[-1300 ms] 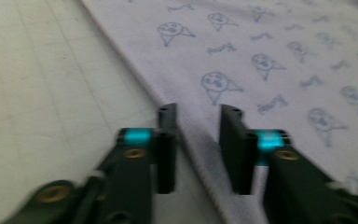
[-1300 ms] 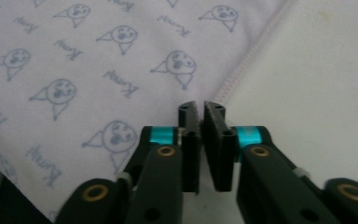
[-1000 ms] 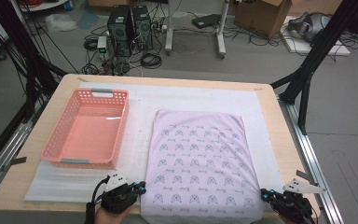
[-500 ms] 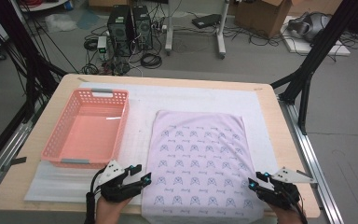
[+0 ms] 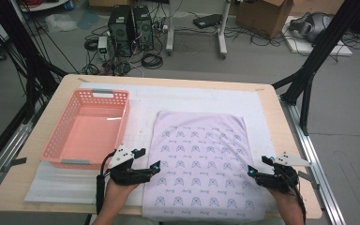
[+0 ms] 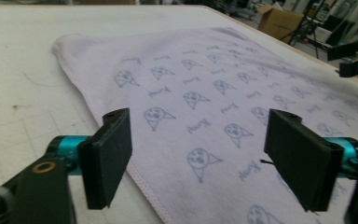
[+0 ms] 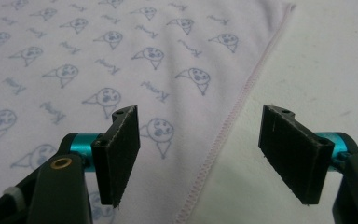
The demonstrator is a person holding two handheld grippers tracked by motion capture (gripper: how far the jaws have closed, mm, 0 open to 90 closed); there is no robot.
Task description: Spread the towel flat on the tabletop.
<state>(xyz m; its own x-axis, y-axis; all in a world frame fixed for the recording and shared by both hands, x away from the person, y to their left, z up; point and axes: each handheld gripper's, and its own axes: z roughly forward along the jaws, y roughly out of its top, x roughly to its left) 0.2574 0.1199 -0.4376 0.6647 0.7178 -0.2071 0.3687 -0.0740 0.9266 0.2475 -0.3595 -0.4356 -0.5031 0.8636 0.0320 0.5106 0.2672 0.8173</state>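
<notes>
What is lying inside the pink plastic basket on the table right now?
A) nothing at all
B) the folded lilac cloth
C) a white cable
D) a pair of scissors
A: the pink plastic lattice basket shows only its bare floor in the high view, while the lilac cloth printed with small blue figures lies flat on the white mat beside it.

A light wooden table (image 5: 281, 140) carries a white foam mat (image 5: 192, 98) that covers most of its top. On the mat, a pale lilac cloth (image 5: 201, 164) printed with small blue figures lies spread flat, its near edge at the table's front. Just beside it to the left sits a pink plastic basket (image 5: 86, 129), partly over the mat's left edge.
</notes>
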